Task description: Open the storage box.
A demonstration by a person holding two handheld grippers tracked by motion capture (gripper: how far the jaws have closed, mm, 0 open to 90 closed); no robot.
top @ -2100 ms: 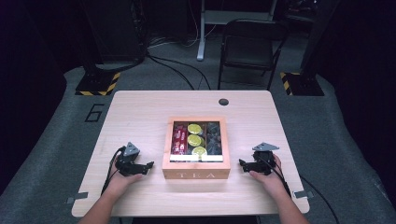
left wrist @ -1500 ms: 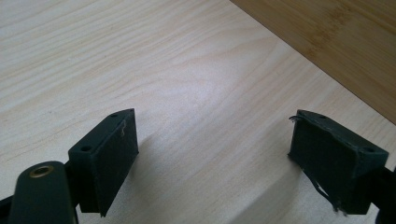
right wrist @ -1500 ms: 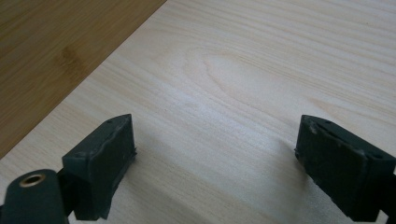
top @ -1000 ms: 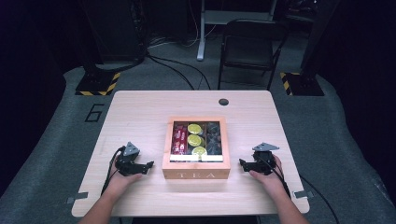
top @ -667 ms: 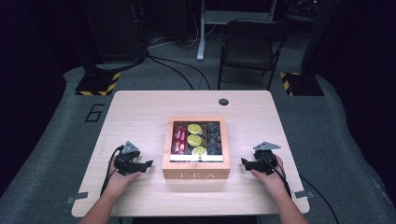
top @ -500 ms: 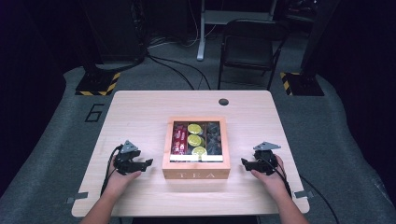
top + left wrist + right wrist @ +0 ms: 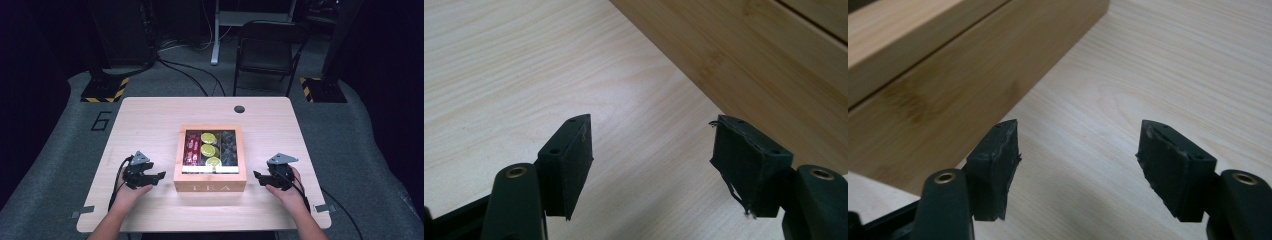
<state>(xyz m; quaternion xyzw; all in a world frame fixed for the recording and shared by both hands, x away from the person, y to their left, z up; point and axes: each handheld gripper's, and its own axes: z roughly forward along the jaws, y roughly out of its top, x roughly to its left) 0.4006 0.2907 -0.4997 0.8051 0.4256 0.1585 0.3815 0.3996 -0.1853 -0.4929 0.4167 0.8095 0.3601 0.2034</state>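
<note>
A wooden box marked TEA [image 7: 210, 186] stands lidless on the light wooden table [image 7: 150, 125], near its front edge. Inside are red packets [image 7: 192, 149], round yellow-green packets [image 7: 209, 149] and dark packets [image 7: 229, 147]. My left gripper [image 7: 159, 176] rests on the table just left of the box, pointing at its side wall [image 7: 744, 55]. My right gripper [image 7: 257, 176] is just right of the box, facing the opposite wall [image 7: 948, 85]. Both pairs of jaws have just been closing, with only bare table between them. The left gripper [image 7: 651, 135] and the right gripper [image 7: 1078, 137] are open and touch nothing.
A small dark round hole [image 7: 239, 109] sits near the table's far edge. A black folding chair [image 7: 267, 50] stands on the floor behind the table. Bare tabletop lies to the left, right and behind the box.
Both grippers' jaws have narrowed. The right hand has lifted slightly beside the box. The left hand and the box have stayed put.
</note>
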